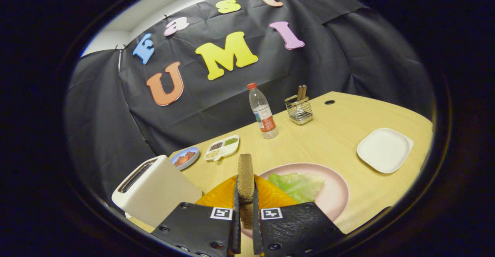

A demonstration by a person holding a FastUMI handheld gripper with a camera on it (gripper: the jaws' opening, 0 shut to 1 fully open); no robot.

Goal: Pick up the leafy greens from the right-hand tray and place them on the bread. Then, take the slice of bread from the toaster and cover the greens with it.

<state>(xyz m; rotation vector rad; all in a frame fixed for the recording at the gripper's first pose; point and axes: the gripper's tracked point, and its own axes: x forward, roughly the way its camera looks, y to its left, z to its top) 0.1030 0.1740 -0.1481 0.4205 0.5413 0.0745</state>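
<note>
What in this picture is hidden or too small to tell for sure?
- The bread under the leafy greens on the pink plate: hidden in the gripper view by the gripper and the bread slice it clamps edge-on.
- The slice's lower end: covered by the fingers.
- The toaster slot's inside: too dark and oblique.
- The food in the divided tray and the small blue dish: too small to identify.

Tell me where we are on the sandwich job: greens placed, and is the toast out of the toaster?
Done, it seems: the leafy greens lie on the pink plate, beside an orange slice just ahead of the fingers; whether they rest on bread I cannot tell. In hand: the gripper is shut on the slice of bread, held upright on edge, clear of the toaster. Left: lay that slice over the greens.
</note>
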